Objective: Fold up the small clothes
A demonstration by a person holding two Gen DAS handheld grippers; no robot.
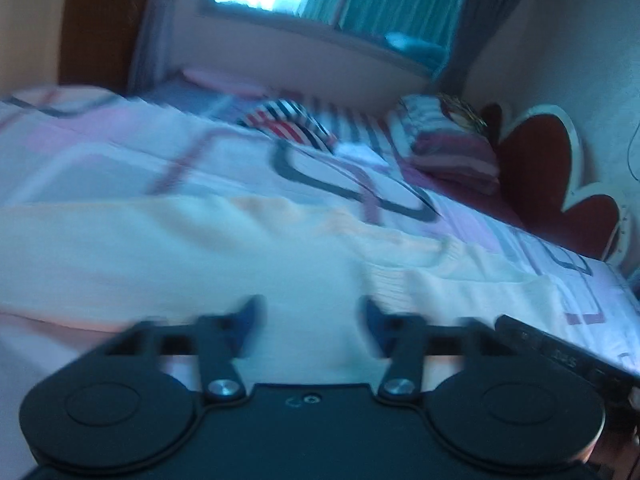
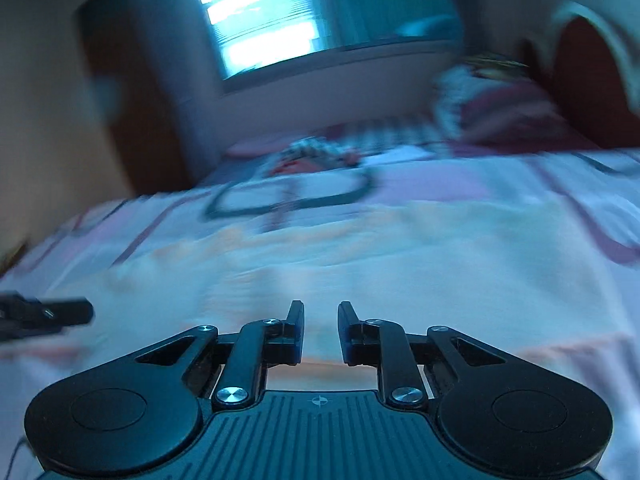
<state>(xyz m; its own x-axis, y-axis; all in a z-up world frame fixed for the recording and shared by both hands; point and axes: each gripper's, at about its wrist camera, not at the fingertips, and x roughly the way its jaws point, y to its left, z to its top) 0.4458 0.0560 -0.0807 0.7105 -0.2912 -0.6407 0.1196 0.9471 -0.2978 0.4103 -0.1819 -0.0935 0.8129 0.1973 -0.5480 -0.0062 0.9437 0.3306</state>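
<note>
A pale cream and peach garment [image 1: 180, 248] lies spread flat on the bed, and it also shows in the right wrist view [image 2: 360, 264]. My left gripper [image 1: 312, 312] is open and empty, low over the garment's near part. My right gripper [image 2: 321, 316] is open with a narrower gap and empty, also low over the garment. The right gripper's body [image 1: 560, 352] shows at the right edge of the left wrist view. The left gripper [image 2: 44, 316] shows at the left edge of the right wrist view. Both views are blurred.
The bed has a pink and white sheet with dark looped lines [image 1: 360, 184]. A striped folded garment [image 1: 288, 124] lies further back. Striped pillows [image 1: 452, 144] sit against a red headboard [image 1: 536, 168] at the right. A window with curtains [image 2: 272, 20] is behind the bed.
</note>
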